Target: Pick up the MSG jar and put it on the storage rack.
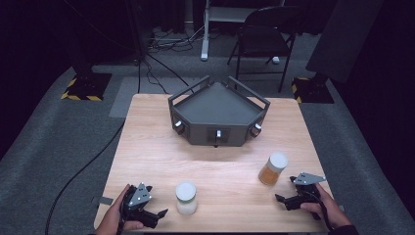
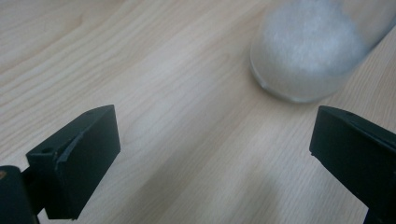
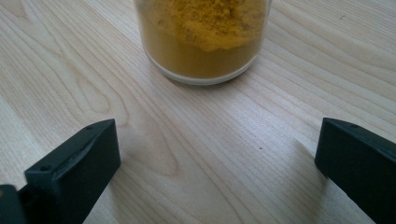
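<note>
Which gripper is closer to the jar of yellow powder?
Right. The right gripper sits just beside the yellow powder jar; the left gripper is across the table, by the white jar.

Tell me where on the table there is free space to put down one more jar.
The widest bare patch lies mid-table, between the dark tray behind, the white jar and the orange jar. The strip left of the tray is also free. The near edge is crowded: left claw, right claw, both jars.

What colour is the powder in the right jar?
Yellow-orange powder; clearest in the right gripper view.
</note>
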Action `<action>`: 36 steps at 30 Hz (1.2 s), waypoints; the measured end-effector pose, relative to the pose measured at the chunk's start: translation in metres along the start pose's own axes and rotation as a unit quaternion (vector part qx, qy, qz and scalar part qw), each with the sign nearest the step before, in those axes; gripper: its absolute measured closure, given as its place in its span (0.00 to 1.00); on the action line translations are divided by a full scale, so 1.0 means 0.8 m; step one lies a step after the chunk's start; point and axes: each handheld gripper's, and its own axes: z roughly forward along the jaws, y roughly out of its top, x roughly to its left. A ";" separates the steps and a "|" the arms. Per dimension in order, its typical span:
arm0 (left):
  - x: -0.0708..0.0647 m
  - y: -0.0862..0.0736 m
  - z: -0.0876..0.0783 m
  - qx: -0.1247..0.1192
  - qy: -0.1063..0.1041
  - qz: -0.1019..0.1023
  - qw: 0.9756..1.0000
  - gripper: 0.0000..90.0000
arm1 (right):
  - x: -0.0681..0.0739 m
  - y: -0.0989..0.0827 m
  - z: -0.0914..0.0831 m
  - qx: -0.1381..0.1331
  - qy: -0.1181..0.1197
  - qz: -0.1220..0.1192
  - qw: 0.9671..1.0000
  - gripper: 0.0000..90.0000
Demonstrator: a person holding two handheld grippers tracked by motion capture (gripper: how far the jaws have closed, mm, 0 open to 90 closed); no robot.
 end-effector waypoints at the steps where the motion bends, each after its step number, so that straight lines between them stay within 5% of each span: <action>1: 0.000 0.000 -0.001 -0.004 -0.003 -0.002 1.000 0.02 | 0.000 0.000 0.000 0.000 0.000 0.000 1.000 0.00; 20: -0.020 0.011 0.007 -0.041 -0.019 0.003 0.999 0.02 | 0.000 0.000 0.000 0.000 0.000 0.000 1.000 0.00; 36: -0.036 0.024 0.024 -0.041 -0.026 0.010 0.999 0.02 | 0.000 0.000 0.000 0.000 0.000 0.000 1.000 0.00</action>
